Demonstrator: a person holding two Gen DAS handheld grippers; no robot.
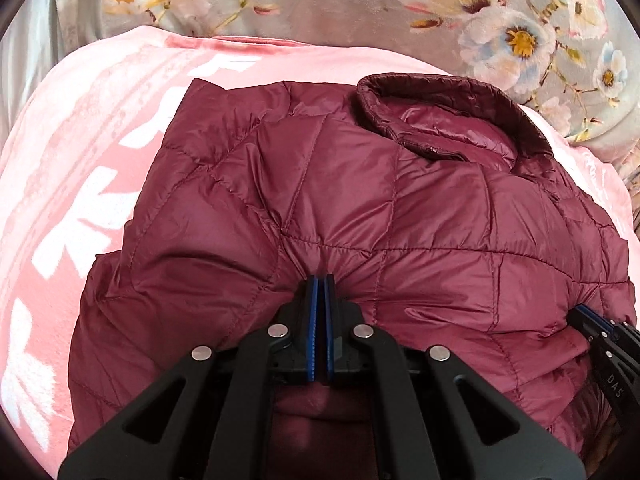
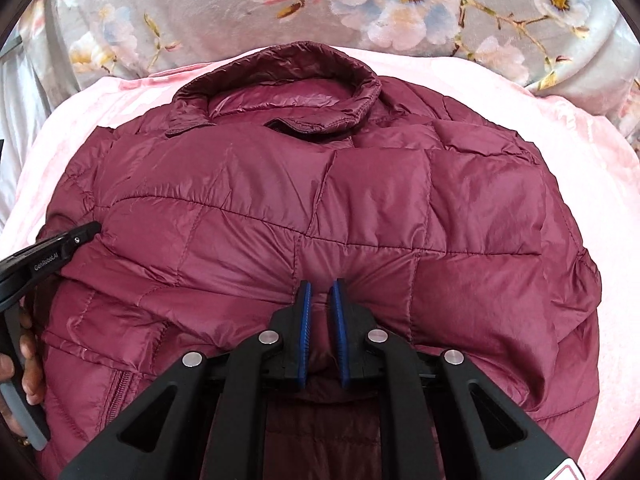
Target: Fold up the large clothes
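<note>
Both the left gripper (image 1: pixel 321 280) and right gripper (image 2: pixel 321 286) pinch the jacket's (image 1: pixel 360 200) folded edge; next, lay it flat and release.

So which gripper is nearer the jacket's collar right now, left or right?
Right. The right gripper pinches the jacket directly below the collar; the left gripper grips the same fold off to the collar's left.

Pink blanket (image 1: pixel 80 128) over grey floral bedding (image 2: pixel 200 12).
</note>
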